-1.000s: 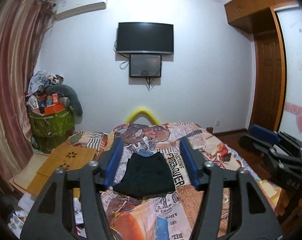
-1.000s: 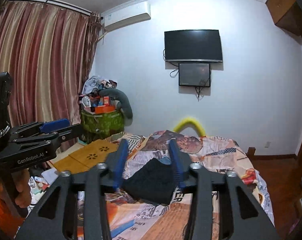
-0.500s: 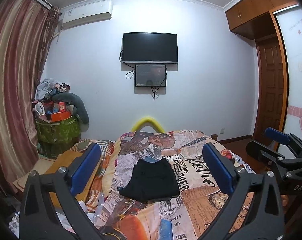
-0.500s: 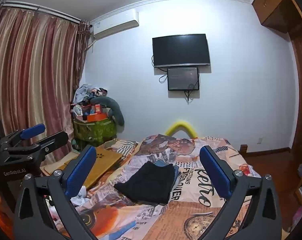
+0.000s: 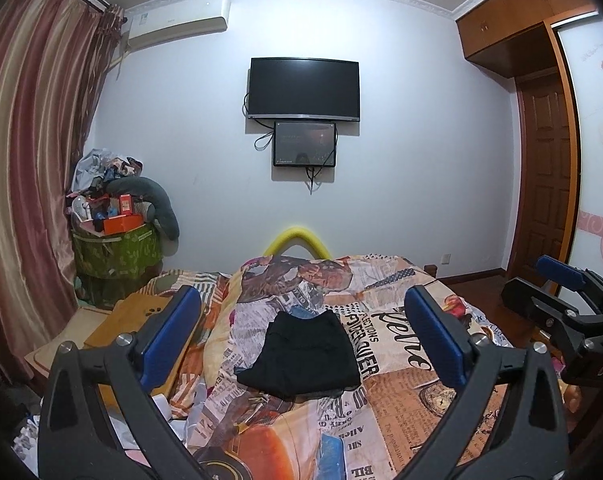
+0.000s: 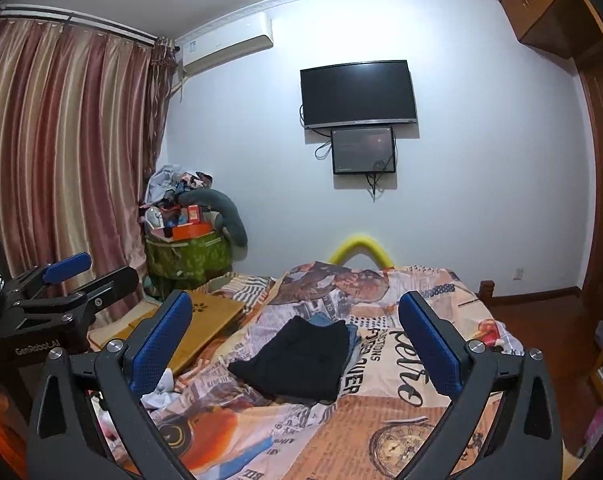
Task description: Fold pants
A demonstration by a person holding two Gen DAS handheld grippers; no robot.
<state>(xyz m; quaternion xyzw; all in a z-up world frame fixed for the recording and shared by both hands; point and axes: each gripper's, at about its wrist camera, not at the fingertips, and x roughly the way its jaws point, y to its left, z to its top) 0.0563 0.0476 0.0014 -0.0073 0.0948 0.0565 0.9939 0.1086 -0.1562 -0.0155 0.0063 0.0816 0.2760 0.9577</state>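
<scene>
Left wrist view shows my left gripper [image 5: 301, 332] spread wide and holding nothing, with the folded black pants [image 5: 303, 354] lying flat on the bed [image 5: 401, 392] out in front, between its blue pads. My right gripper [image 6: 295, 332] is wide too and holds nothing, and the pants [image 6: 297, 362] sit ahead of it, not touching.

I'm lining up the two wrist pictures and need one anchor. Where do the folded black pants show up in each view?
Left wrist: the black pants lie on the bed, low centre, between the open left claw's fingers.
Right wrist: the black pants lie on the bed, low centre, between the open right claw's fingers.
Shared landmark: the wall TV above the bed's far end.
</scene>
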